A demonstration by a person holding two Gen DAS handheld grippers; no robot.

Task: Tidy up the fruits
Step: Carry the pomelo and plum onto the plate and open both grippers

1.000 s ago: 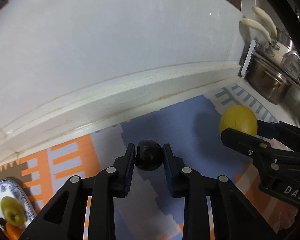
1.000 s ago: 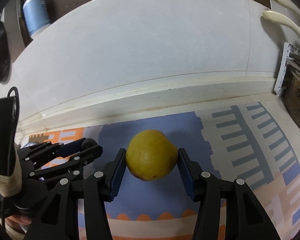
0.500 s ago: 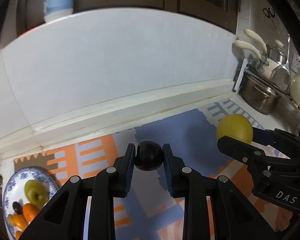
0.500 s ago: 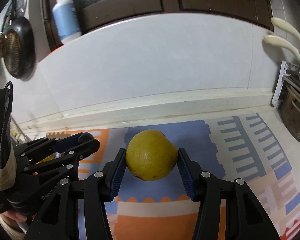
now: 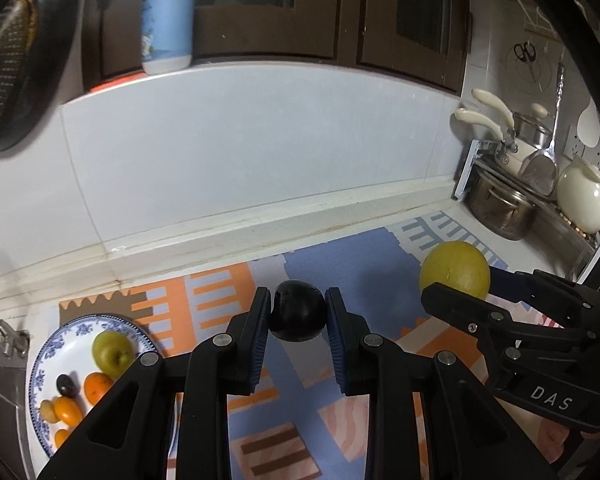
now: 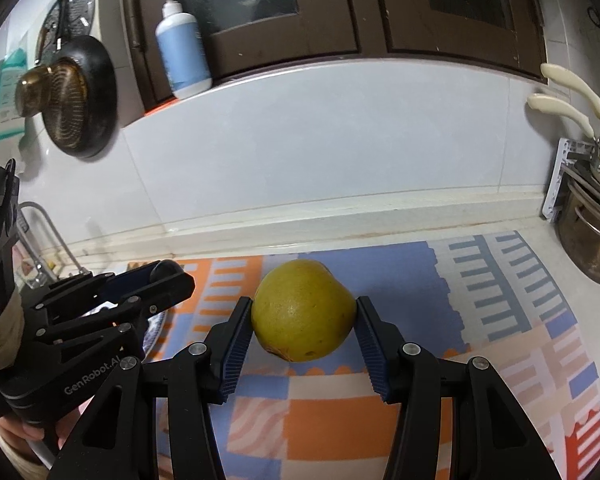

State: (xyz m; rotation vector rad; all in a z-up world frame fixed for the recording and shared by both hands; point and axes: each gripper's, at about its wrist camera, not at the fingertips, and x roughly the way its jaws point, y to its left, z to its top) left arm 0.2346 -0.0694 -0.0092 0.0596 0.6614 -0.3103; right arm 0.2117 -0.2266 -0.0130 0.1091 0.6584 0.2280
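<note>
Left wrist: plate [image 5: 40, 364], steel pot [image 5: 500, 208], maybe kettle [image 5: 580, 200].

A small, glossy, near-black round plum [image 5: 297, 316] hangs above the patterned mat — pinched on both sides, clear of the counter. To its right, a big yellow-green round citrus fruit [image 6: 303, 311], dimpled skin with a brownish patch low down, is likewise held aloft. Near the counter's left edge, the blue-and-white patterned plate [image 5: 44, 354] carries a green apple [image 5: 112, 352], small orange fruits [image 5: 97, 387] and a dark plum [image 5: 65, 384] — all resting flat.
</note>
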